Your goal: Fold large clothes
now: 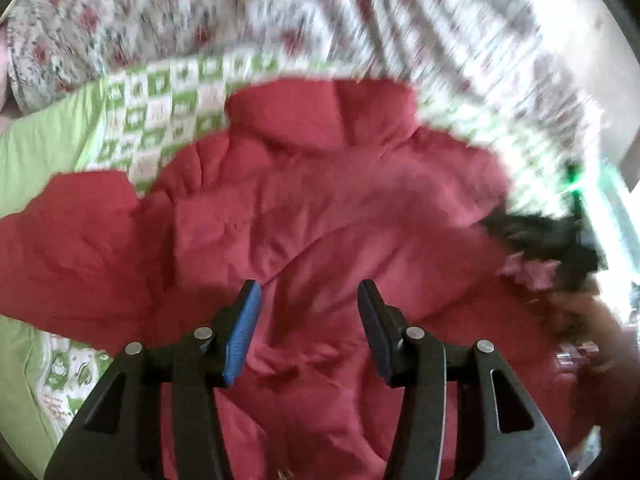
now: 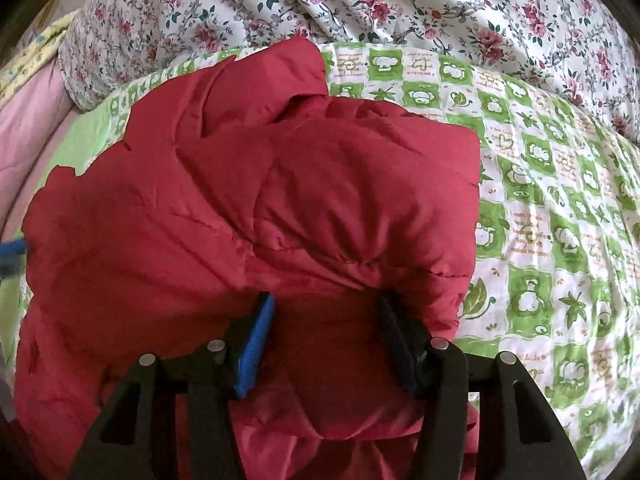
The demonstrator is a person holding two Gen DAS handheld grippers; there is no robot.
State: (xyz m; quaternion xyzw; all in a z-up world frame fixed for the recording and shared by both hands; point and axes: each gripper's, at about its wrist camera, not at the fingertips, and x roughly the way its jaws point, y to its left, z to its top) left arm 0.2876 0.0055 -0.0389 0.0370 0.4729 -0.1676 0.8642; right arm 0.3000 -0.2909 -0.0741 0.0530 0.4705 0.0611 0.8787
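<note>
one red padded jacket [image 2: 248,208] lies on one green-and-white checked quilt [image 2: 540,208], with one rose-print floral cover [image 2: 360,4] bunched at the far side, one pink sheet [image 2: 28,128] at far left, and two black grippers, left [image 1: 308,292] and right [image 2: 324,304].
</note>
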